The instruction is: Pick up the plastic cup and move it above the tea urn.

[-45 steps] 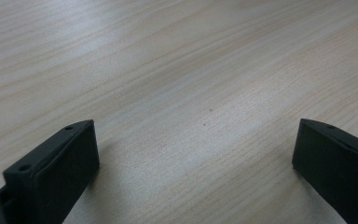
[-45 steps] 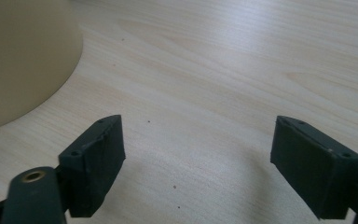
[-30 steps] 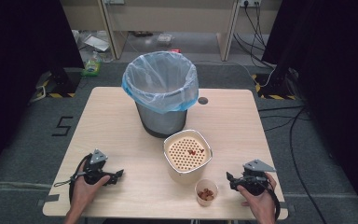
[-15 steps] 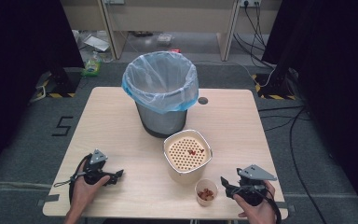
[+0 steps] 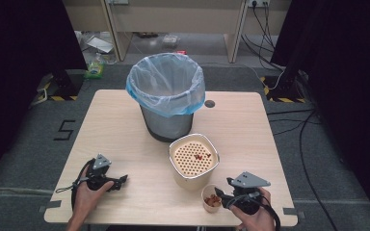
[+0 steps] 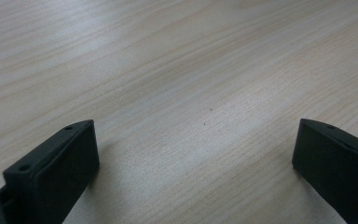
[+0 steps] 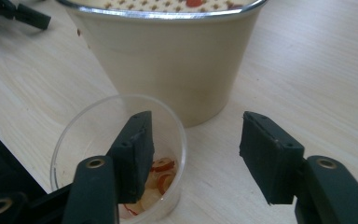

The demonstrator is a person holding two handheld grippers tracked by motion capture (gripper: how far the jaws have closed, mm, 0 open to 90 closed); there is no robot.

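While the small clear cup was the thing being reached for, the scene read as follows.

Right gripper: the right gripper (image 5: 224, 196), at the lower right of the high view, had shifted toward the middle of the frame since a second earlier, and now sat just beside the cup.
Right jaws: they had just been closing, yet a wide gap remained; in the right gripper view one jaw reached down inside the cup and the other stood outside its wall, and whether the inner one touched the wall could not be told.
Small clear cup: the small clear cup (image 7: 121, 154) stood upright on the table (image 5: 279, 144) at the lower centre of the high view, red and pale pieces in its bottom, in the same spot as before.
Left gripper: the left gripper (image 5: 121, 181), at the lower left, lay low over bare wood, jaws spread wide on nothing.
Strainer tub: the cream strainer tub (image 5: 194, 160), just above the cup, held a few red bits.
Bin: the lined bin (image 5: 166, 101) stood at upper centre.
Meaning: likely the cup's wall was about to be pinched for lifting; no lift had begun.
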